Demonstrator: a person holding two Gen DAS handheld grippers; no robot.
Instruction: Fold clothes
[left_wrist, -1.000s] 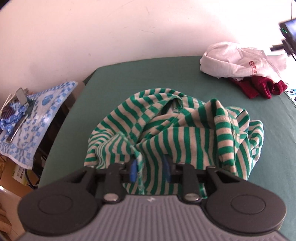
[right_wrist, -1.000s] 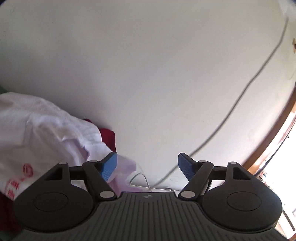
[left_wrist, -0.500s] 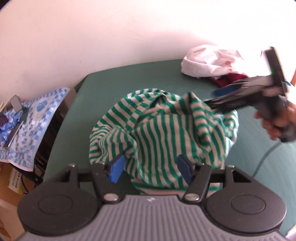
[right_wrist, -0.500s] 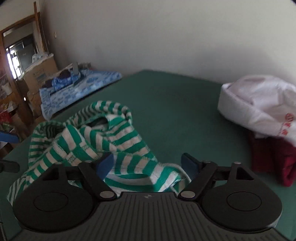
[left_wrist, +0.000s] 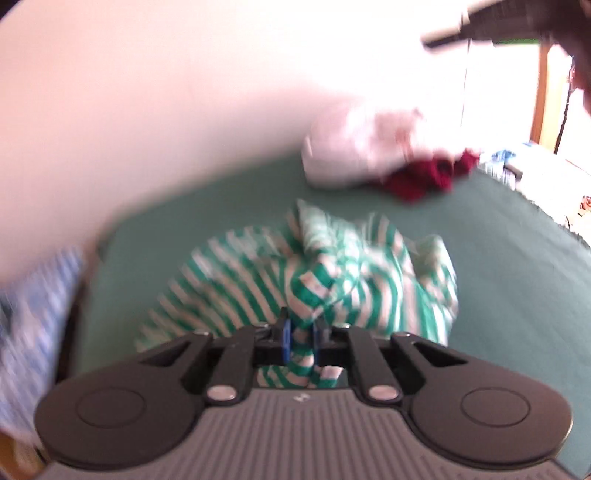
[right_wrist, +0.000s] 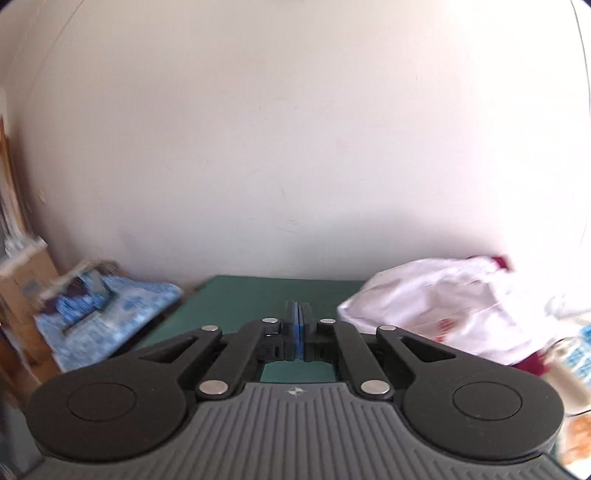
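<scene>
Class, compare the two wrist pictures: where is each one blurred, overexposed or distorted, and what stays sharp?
Left wrist view: motion blur smears the striped shirt, the white garment and the blue cloth; the window at right is blown out; the left tool stays sharp. Right wrist view: crisp at the right tool, blurred at both side edges, with fisheye bending.

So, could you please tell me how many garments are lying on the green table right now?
3. The striped top sits nearest, pinched in the left claw. The white garment lies at the far edge, partly over the dark red one. More may be hidden beneath that pile.
</scene>
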